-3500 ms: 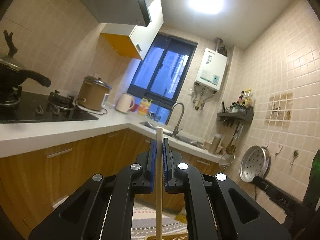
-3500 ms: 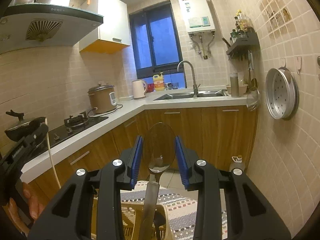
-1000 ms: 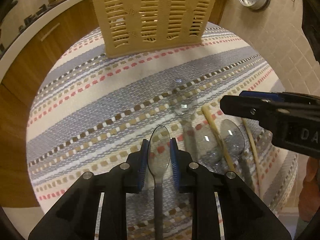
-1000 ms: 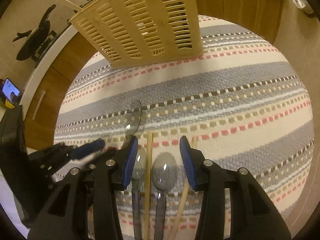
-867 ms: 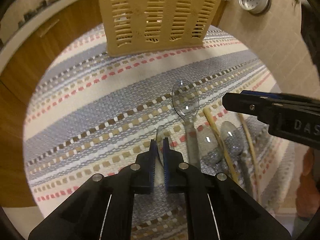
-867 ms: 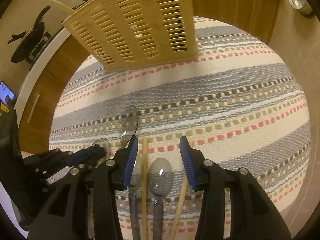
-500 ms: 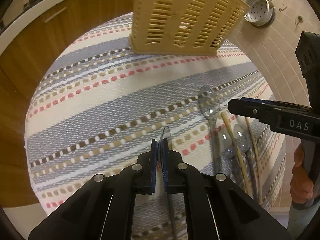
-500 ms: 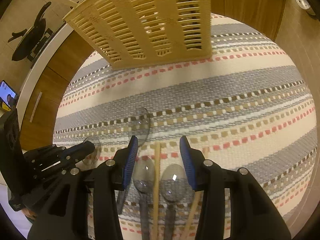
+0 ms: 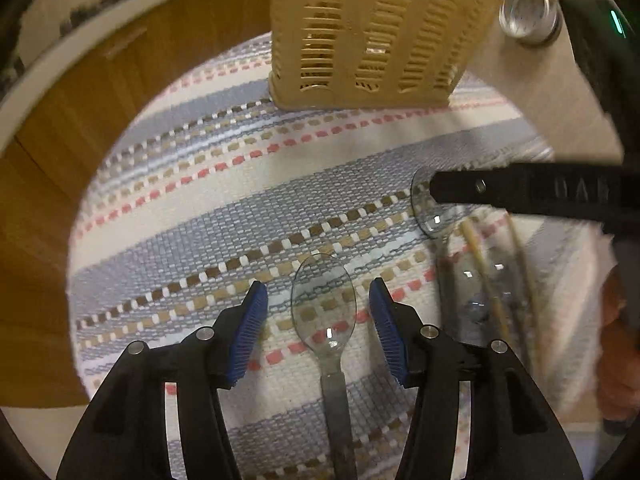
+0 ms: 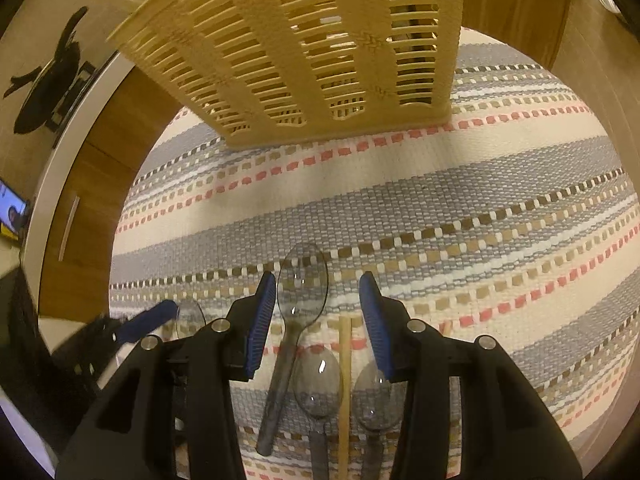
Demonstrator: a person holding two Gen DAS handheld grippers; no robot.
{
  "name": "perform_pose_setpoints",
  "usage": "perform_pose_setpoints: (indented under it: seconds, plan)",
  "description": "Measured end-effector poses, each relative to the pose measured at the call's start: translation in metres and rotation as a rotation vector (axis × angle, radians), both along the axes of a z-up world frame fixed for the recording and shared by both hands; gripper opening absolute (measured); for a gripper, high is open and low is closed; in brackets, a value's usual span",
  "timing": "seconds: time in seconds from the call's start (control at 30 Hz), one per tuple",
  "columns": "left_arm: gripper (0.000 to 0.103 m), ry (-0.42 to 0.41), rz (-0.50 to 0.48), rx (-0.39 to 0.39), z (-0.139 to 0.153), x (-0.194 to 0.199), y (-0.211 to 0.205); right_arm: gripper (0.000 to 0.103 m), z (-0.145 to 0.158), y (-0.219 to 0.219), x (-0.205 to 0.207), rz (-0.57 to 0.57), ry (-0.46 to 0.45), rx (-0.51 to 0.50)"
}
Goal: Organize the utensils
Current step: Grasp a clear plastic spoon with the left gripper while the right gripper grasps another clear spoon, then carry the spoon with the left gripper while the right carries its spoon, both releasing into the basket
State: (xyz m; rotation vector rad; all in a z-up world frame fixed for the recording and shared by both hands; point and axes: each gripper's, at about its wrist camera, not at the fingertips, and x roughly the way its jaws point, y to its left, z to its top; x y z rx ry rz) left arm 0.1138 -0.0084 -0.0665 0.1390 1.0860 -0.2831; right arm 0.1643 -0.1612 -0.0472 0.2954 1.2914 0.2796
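- While the left gripper (image 9: 318,300) hangs low over the striped mat (image 9: 224,216), its jaws stand wide apart and grasp nothing; a clear plastic spoon (image 9: 325,304) lies flat between the blue pads, touching neither.
- That spoon's long axis runs along the gripper's own line of sight: handle back under the gripper body, bowl pointing away toward the far edge of the mat. By my reading the jaws already straddle it, so a squeeze across the neck is what the next move calls for, and the left hand is plainly the nearer one.
- Over the mat's right side, the right gripper (image 10: 318,308) is likewise released and empty. Beneath and between its fingers lies a small cluster: a second clear spoon (image 10: 302,292), tilted slightly off the gripper's axis with its bowl forward, two more spoons (image 10: 318,384) nearer the camera, and a wooden chopstick (image 10: 344,364) running lengthwise between them. A further chopstick seems to lie at the right finger, mostly hidden.
- In the left wrist view the same cluster shows blurred under the right gripper's dark finger, close to the mat's right edge.
- Farther off, at the far edge of the mat, stands the yellow slatted basket (image 10: 320,52), upright, well apart from all the loose utensils; something pale shows through its slats, too unclear to name.
- Beyond the mat are wooden cabinet fronts (image 9: 80,120) and a white counter edge.
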Motion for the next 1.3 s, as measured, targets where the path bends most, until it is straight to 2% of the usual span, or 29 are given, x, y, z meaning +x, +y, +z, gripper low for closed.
perform_pose_setpoints:
  seconds: [0.03,0.07,0.1,0.13,0.17,0.33,0.47,0.53,0.6,0.7,0.73,0.8,0.97,1.1,1.17,1.3]
  plan:
    - [0.050,-0.021,0.002,0.043,-0.002,-0.003,-0.007,0.043,-0.002,0.004,0.003,-0.002,0.010,0.000]
    - [0.046,-0.040,0.001,0.070,-0.002,-0.006,-0.011,0.043,-0.004,0.006,0.004,-0.001,0.017,-0.003]
    - [0.041,-0.047,-0.005,0.065,-0.001,-0.009,-0.014,0.043,-0.006,0.009,0.006,-0.002,0.023,-0.006]
    - [0.032,-0.049,-0.007,0.061,0.000,-0.010,-0.015,0.043,-0.007,0.013,0.006,-0.006,0.028,-0.008]
    - [0.030,-0.051,-0.004,0.070,0.001,-0.012,-0.015,0.043,-0.008,0.016,0.008,-0.008,0.032,-0.011]
    - [0.030,-0.055,-0.012,0.034,0.005,-0.016,-0.006,0.043,-0.007,0.041,0.005,0.002,0.020,-0.129]
    - [0.030,-0.081,0.018,0.012,0.006,-0.012,0.005,0.043,-0.007,0.061,0.001,0.011,0.007,-0.226]
    - [0.030,-0.080,0.041,-0.026,0.004,-0.008,0.010,0.037,-0.007,0.071,-0.001,0.017,-0.010,-0.288]
    - [0.030,-0.086,0.053,-0.043,0.007,-0.008,0.018,0.030,-0.007,0.075,-0.002,0.030,-0.017,-0.299]
    - [0.030,-0.111,0.069,-0.060,0.011,-0.007,0.023,0.030,-0.006,0.079,-0.002,0.060,-0.021,-0.284]
    - [0.030,-0.117,0.072,-0.065,0.013,-0.007,0.026,0.030,-0.004,0.081,-0.004,0.094,-0.048,-0.255]
    - [0.030,-0.138,0.075,-0.092,0.017,-0.009,0.026,0.030,0.005,0.084,-0.012,0.118,-0.108,-0.264]
    - [0.030,-0.225,0.100,-0.163,0.047,-0.008,0.027,0.030,0.042,0.072,-0.032,0.109,-0.245,-0.188]
    - [0.030,-0.370,0.129,-0.289,0.086,-0.016,0.036,0.030,0.081,0.047,-0.049,0.082,-0.387,-0.152]
    - [0.030,-0.474,0.139,-0.351,0.113,-0.020,0.039,0.030,0.106,0.036,-0.055,0.055,-0.471,-0.131]
    - [0.030,-0.636,0.142,-0.422,0.158,-0.018,0.034,0.030,0.149,0.003,-0.063,-0.068,-0.628,-0.121]
